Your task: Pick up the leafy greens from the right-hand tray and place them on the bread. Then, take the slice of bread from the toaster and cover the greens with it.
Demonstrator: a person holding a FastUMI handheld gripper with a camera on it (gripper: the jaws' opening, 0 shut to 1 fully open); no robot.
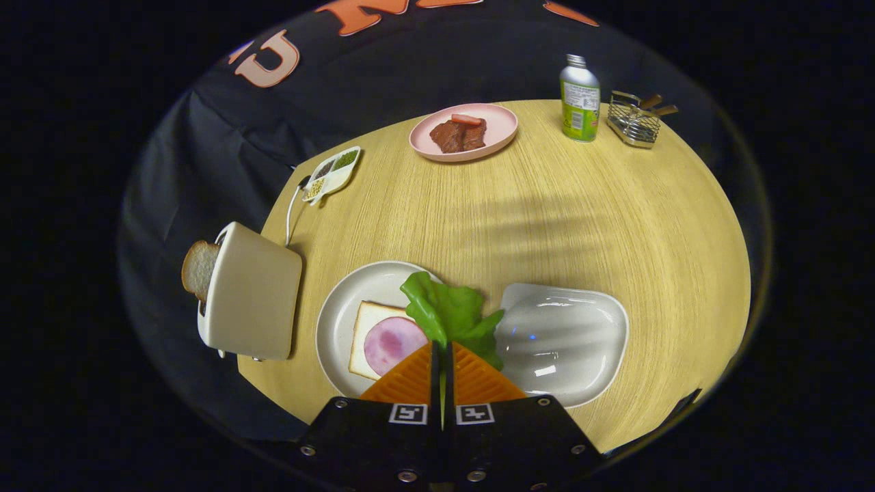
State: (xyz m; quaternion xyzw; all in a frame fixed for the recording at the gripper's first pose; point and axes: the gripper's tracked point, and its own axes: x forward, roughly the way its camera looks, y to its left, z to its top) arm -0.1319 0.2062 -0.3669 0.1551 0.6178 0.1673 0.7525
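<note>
My gripper (442, 352) is shut on the leafy greens (451, 314), which hang above the table between the round white plate (335, 321) and the white tray (567, 342). On the plate lies a slice of bread (366, 324) with a pink round of ham (393, 345) on it, just left of my fingers. The cream toaster (253, 294) stands left of the plate with a slice of bread (199, 268) sticking out of its slot.
Across the wooden table (547, 225) stand a pink plate with meat (463, 132), a green-labelled bottle (580, 99) and a wire rack (636, 121). A small divided dish of seasonings (331, 174) sits beyond the toaster, beside its cord.
</note>
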